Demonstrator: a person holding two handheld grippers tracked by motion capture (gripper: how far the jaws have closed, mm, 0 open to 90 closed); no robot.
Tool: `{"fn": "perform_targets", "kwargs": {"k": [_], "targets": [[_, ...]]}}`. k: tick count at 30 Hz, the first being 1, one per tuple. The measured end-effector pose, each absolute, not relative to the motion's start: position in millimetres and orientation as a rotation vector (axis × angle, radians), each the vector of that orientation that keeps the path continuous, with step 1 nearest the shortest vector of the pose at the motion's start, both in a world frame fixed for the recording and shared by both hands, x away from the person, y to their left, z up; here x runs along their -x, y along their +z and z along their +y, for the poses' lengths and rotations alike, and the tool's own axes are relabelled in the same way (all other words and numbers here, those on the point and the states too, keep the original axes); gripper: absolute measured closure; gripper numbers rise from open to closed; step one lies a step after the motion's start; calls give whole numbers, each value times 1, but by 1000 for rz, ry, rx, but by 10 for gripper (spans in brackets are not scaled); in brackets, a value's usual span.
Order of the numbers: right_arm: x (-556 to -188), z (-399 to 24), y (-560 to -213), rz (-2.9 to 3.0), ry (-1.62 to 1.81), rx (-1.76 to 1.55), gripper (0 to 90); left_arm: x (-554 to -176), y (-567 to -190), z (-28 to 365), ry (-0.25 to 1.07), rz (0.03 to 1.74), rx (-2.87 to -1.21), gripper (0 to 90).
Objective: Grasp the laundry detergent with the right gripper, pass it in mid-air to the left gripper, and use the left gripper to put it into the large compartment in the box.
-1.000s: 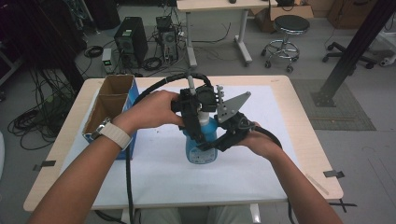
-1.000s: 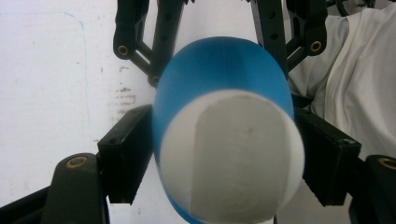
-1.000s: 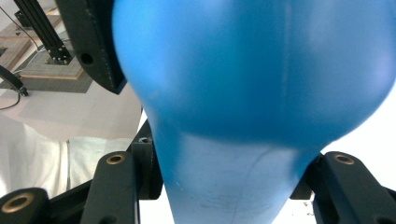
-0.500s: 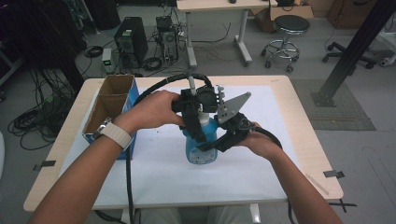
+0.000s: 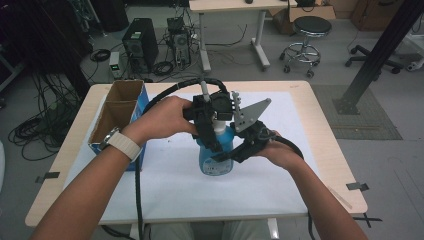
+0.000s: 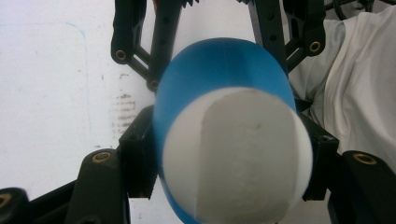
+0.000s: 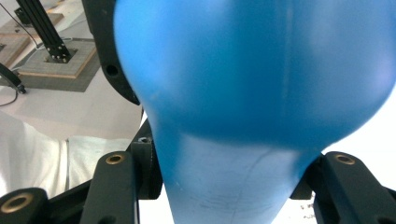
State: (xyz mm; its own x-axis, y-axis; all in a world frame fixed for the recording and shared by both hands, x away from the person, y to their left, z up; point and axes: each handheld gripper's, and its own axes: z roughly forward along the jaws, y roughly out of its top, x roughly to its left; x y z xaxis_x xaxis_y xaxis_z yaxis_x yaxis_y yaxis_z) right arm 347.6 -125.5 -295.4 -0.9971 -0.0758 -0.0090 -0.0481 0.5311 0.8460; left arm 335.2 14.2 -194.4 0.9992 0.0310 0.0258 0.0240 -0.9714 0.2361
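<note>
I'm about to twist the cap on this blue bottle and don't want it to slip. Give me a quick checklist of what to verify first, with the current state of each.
1. Left claw shut on the white cap: ok; its jaws have just closed and the pads press both sides.
2. Right claw shut on the blue bottle: ok, jaws flank its narrow part.
3. Bottle upright on the white sheet: ok.
4. Cardboard box apart from the bottle: ok.
5. Cables trailing away from both claws: ok.
6. Cap already loosened: cannot tell.
</note>
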Motion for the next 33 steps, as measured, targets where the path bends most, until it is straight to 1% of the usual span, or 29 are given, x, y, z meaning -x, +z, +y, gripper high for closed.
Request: {"fn": "perform_targets", "kwargs": {"k": [4,5,6,7,10,15,20,23,24,33], "targets": [[-347,-128,-294,-2724,-1513,-118,439,-333,-192,14,48,45,-2903,381],[-347,-129,-293,-2715,-1519,-117,414,-333,-191,14,51,40,-2908,381],[-347,-129,-293,-2715,-1519,-117,414,-333,-191,14,51,40,-2908,381],[-347,-136,-290,-2674,-1556,-95,346,-333,-191,15,54,53,-2909,381],[-347,-144,-288,-2676,-1545,-90,338,-332,-190,17,56,79,-2904,381],[-348,-173,-289,-2763,-1420,12,270,-333,-185,25,74,134,-2913,382],[-346,-194,-285,-2854,-1307,89,246,-334,-176,34,107,226,-2926,381],[-345,-208,-278,-2954,-1190,155,205,-335,-171,38,124,273,-2926,381],[-345,-214,-275,-2980,-1158,184,195,-337,-166,43,138,331,-2920,381],[-342,-253,-251,-3054,-1075,347,162,-340,-145,56,231,558,-2872,380]]}}
